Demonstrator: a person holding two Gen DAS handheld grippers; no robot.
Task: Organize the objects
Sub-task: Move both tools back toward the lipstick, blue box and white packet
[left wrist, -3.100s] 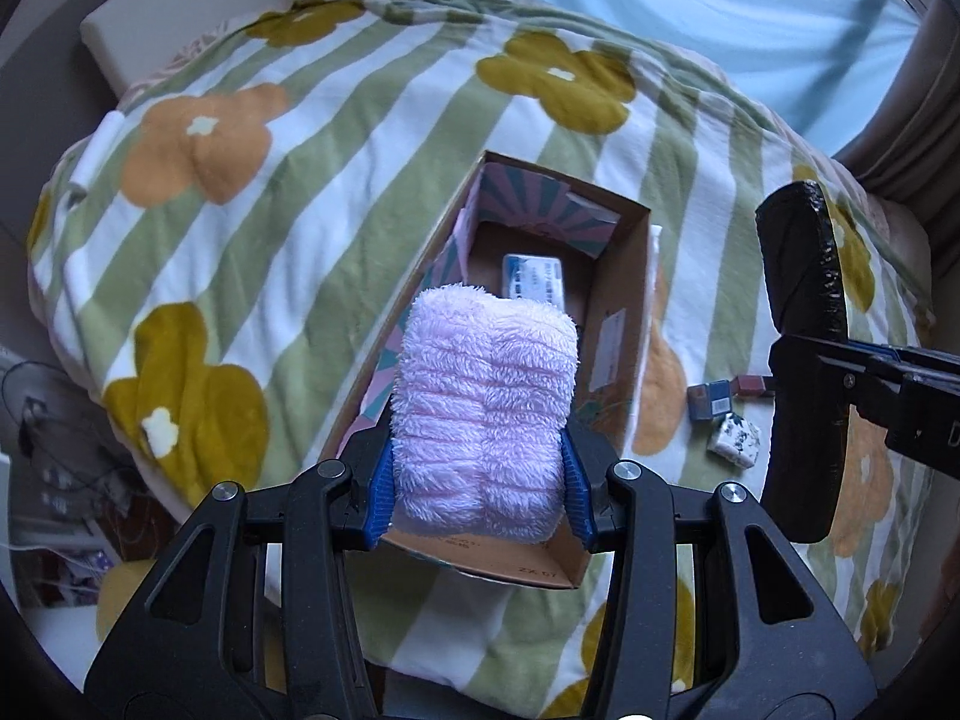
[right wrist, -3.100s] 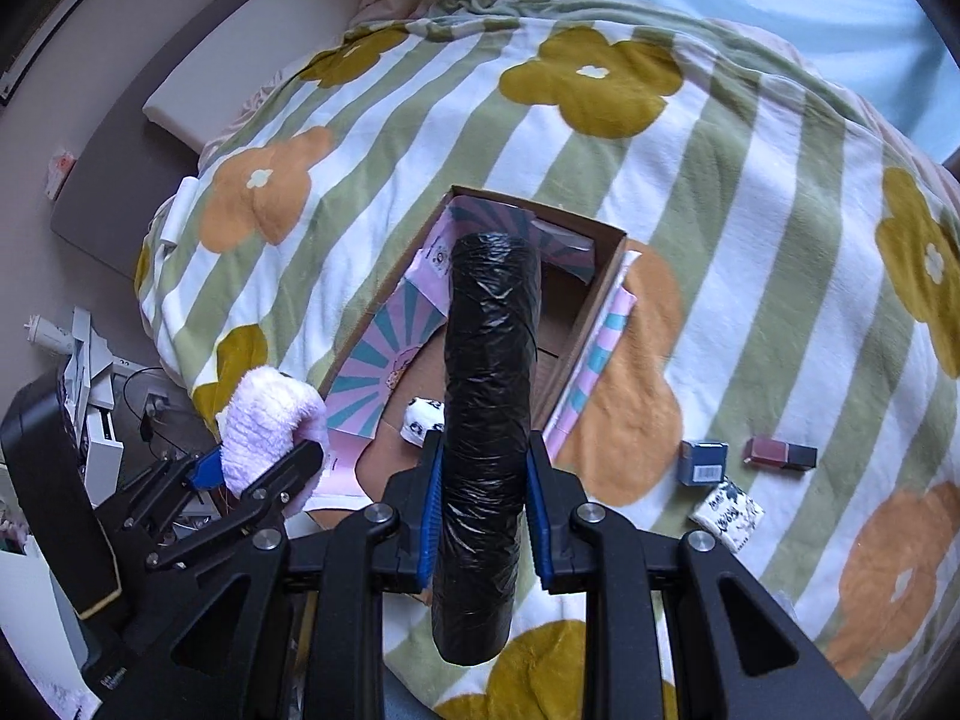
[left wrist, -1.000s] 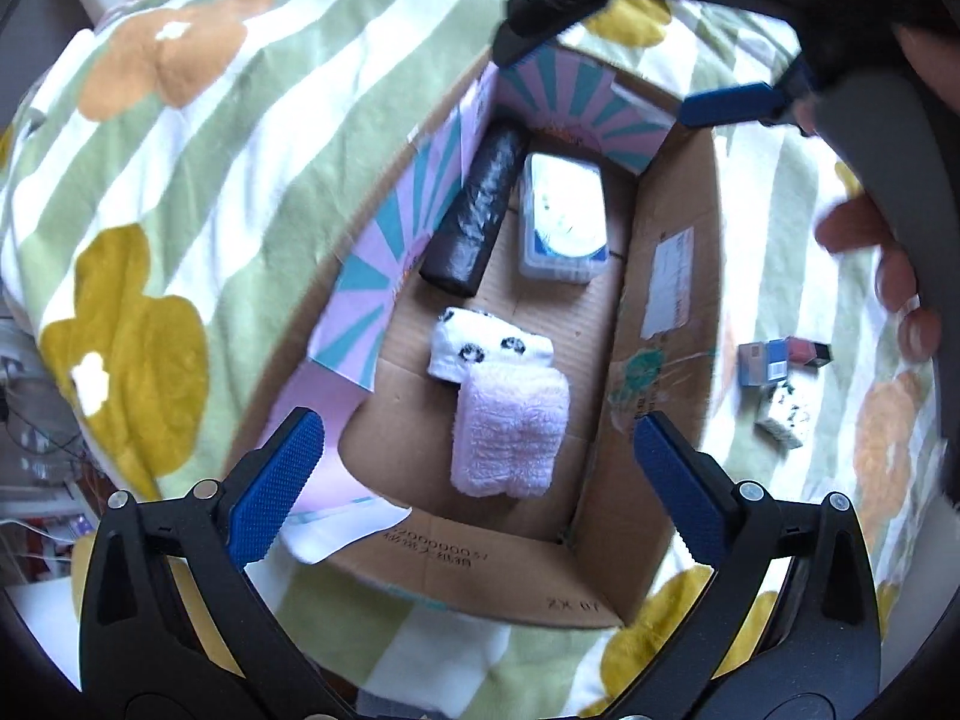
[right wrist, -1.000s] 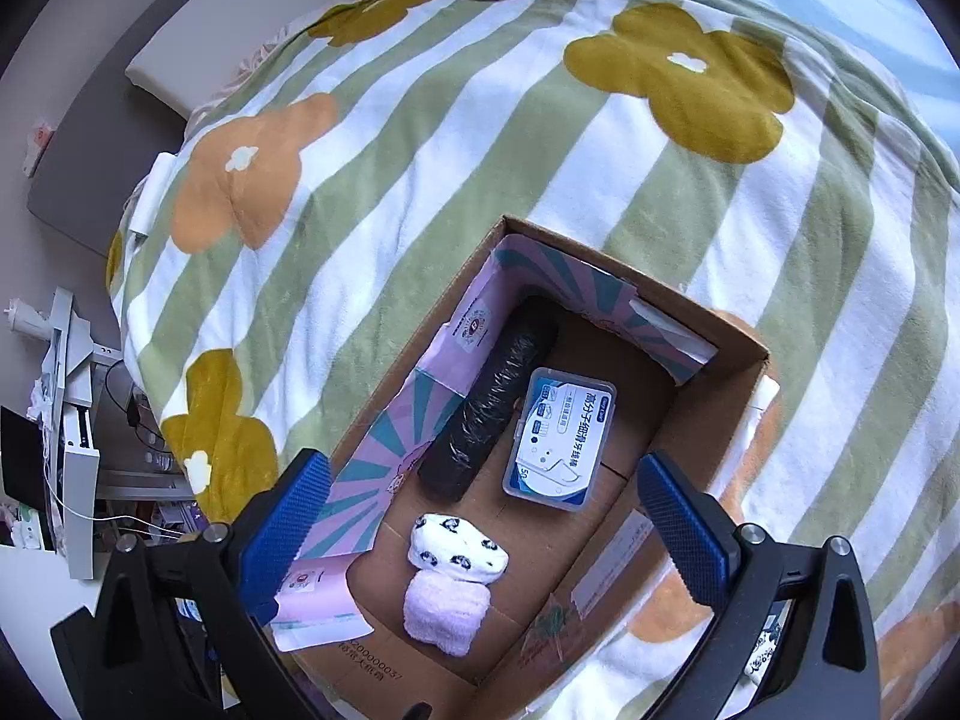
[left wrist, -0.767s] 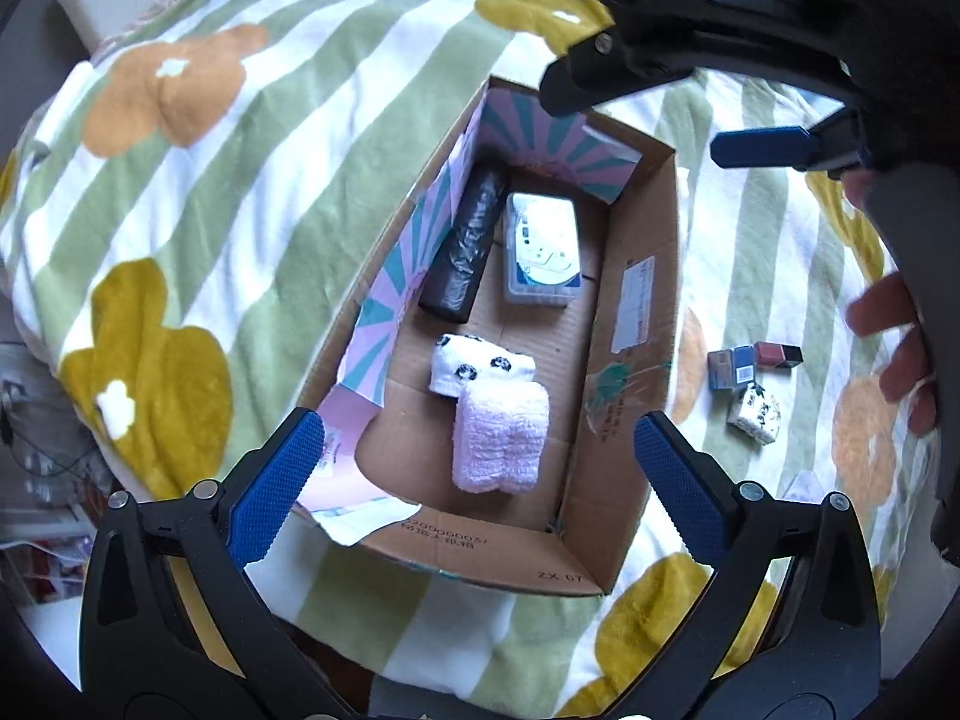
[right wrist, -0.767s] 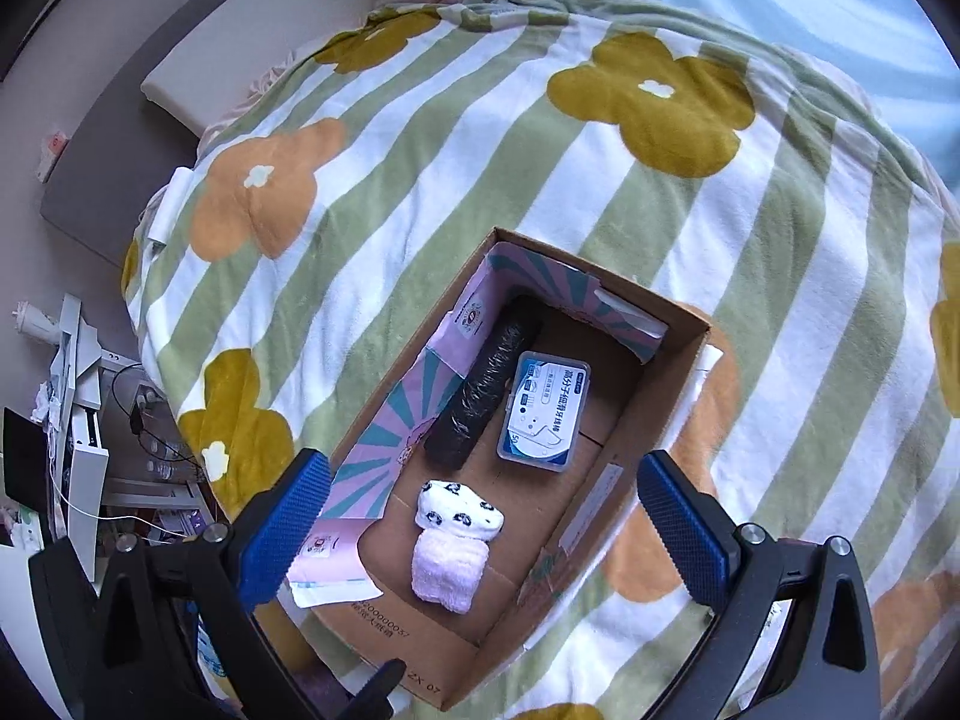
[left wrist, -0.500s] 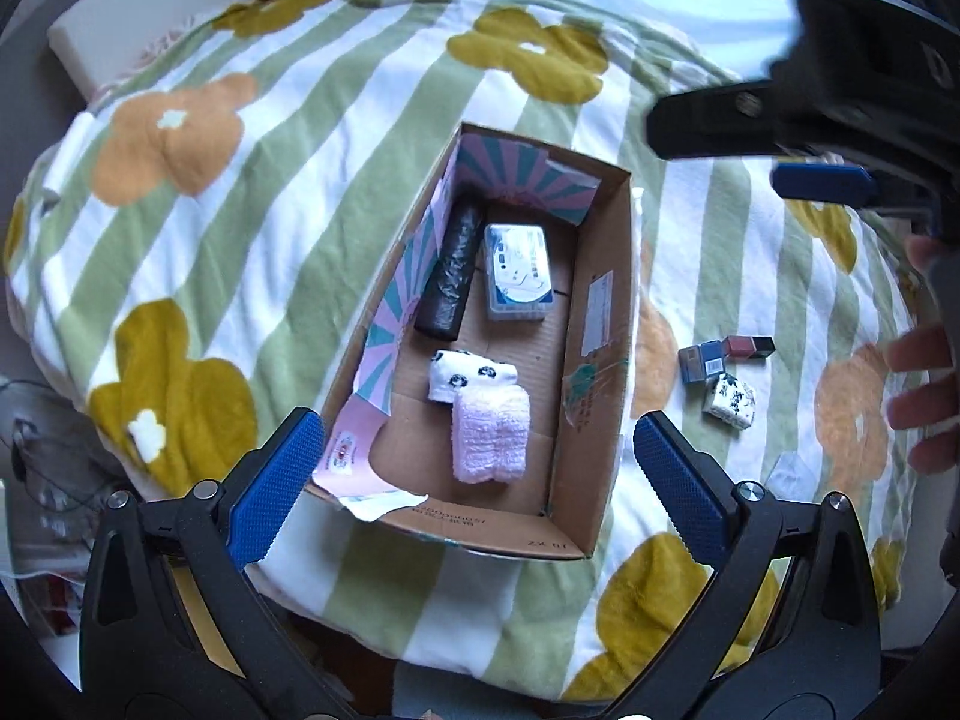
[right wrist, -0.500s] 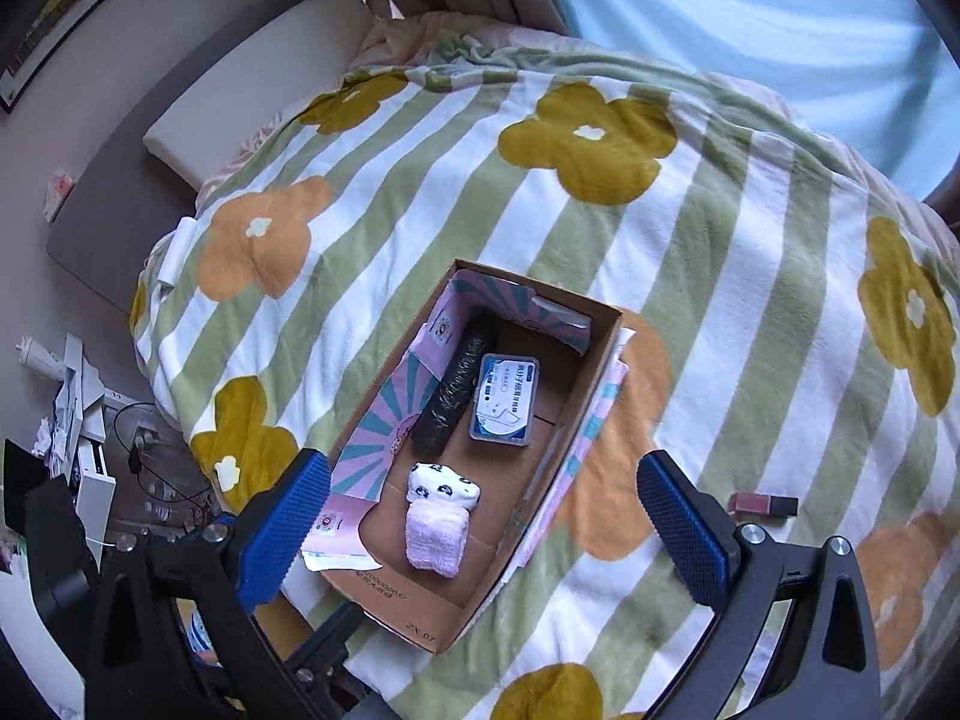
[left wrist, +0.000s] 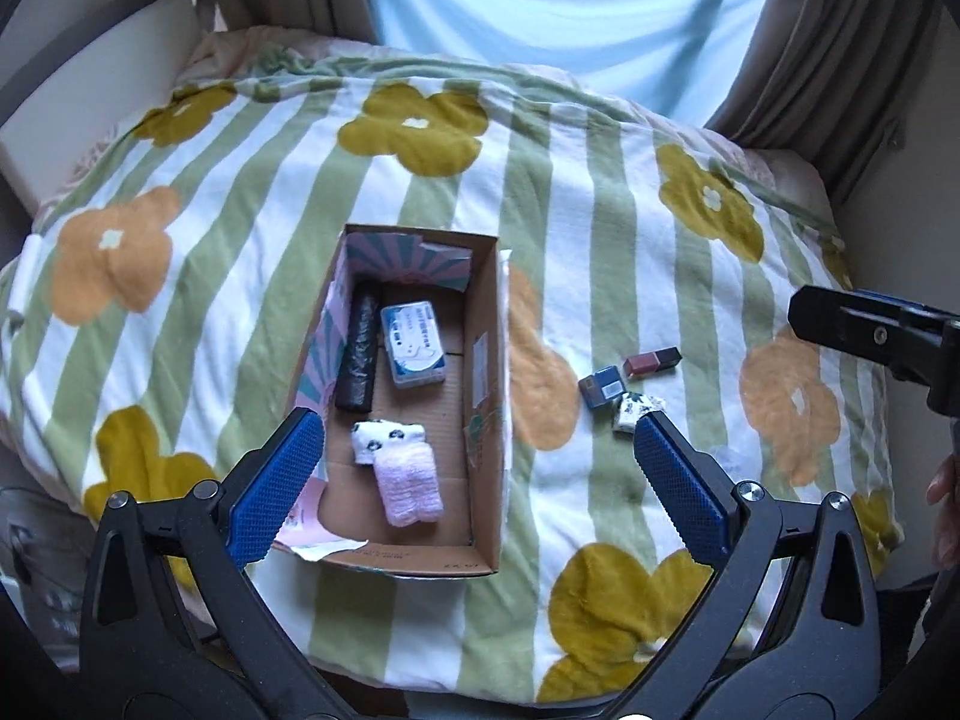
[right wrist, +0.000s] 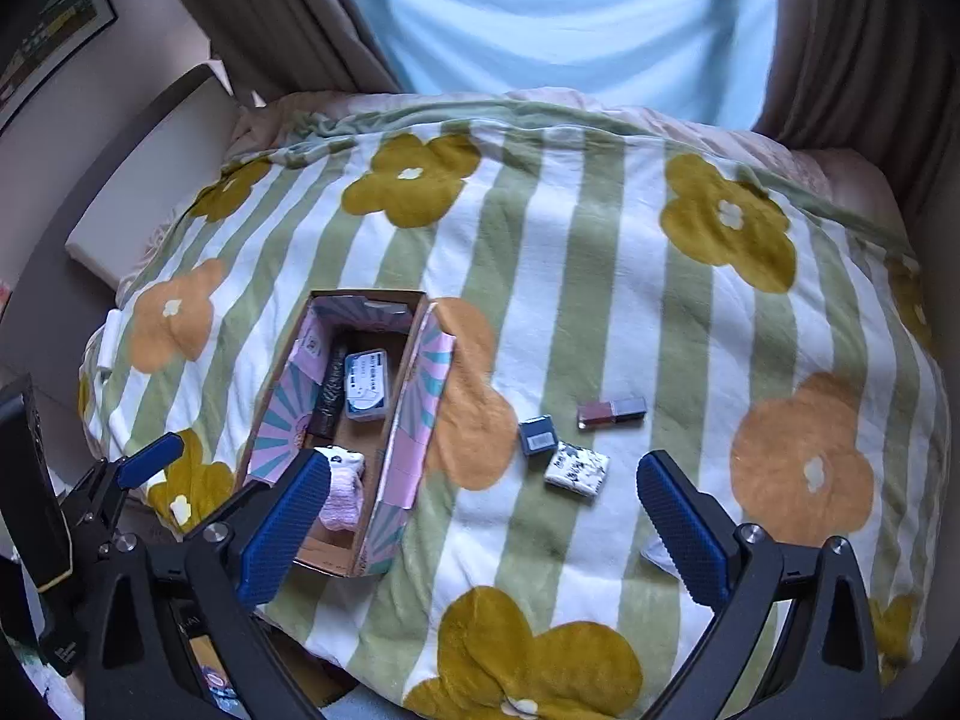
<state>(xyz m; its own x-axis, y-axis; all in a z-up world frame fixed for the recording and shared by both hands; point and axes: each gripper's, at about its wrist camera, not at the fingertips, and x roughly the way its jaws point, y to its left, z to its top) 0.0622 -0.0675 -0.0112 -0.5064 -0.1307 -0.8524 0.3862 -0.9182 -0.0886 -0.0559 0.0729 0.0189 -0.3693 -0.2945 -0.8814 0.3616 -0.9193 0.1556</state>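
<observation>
From my left gripper [left wrist: 477,468], spread wide and empty, I see the box [left wrist: 486,360] holding the pink towel [left wrist: 409,483].

From my right gripper [right wrist: 480,516], also wide and empty, three small things wait on the blanket [right wrist: 600,276]. I think the patterned packet [right wrist: 576,471] is next to grab.

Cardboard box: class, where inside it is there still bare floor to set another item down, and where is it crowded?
In the cardboard box, bare floor runs along the right wall, beside the pink towel and white packet. The near corner is also free. The left side is crowded: black roll, panda-print bundle.
</observation>
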